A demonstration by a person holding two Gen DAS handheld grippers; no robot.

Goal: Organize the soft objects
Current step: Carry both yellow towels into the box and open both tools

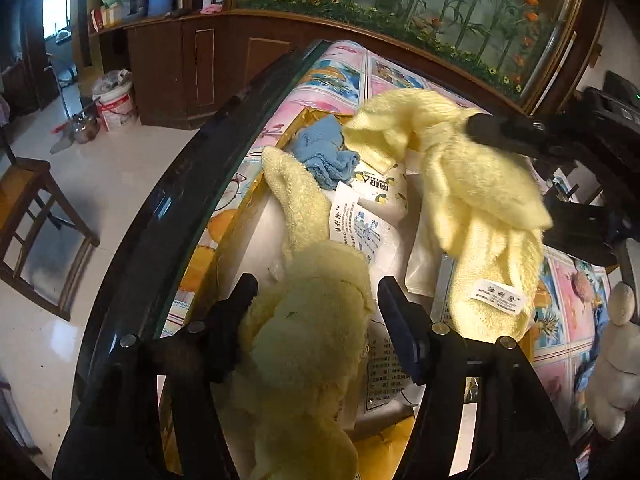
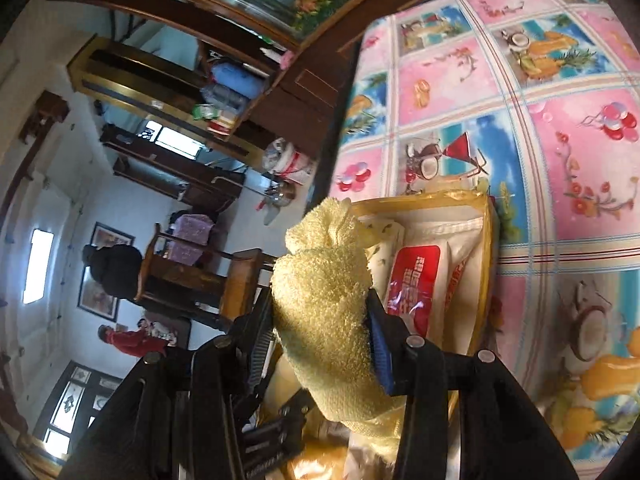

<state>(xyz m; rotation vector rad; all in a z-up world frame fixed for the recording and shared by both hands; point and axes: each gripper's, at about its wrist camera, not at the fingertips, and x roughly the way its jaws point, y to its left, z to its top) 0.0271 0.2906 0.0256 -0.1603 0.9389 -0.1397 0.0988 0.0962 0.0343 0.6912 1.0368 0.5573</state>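
The step in hand looks like laying 1 long yellow towel (image 1: 460, 168) into the golden box (image 1: 256, 192), the landmark here, which sits on the glass-topped table (image 1: 168, 200) with its flowered cloth. The left gripper (image 1: 316, 300) hangs over the near end of the box; its 2 jaws stand apart with the near end of the towel bunched between them, the cloth brushing the left jaw but clear of the right 1, so I judge that end released, not pinched. The right gripper (image 2: 320, 312) is clenched on the far part of the same towel, the pads pressing its folded pile from both sides, above the far side of the box. Inside the box lie white packets (image 1: 368, 232) and, at the far corner, a blue cloth (image 1: 324, 152); the towel drapes across them, its labelled end (image 1: 496, 300) hanging over the right rim of the box. To do this well, the right gripper should bring its end low over the box middle before letting go, so the towel settles inside the rim instead of spilling over. The left gripper could then draw back clear of the box without dragging the loose end, and tuck the labelled end inward.
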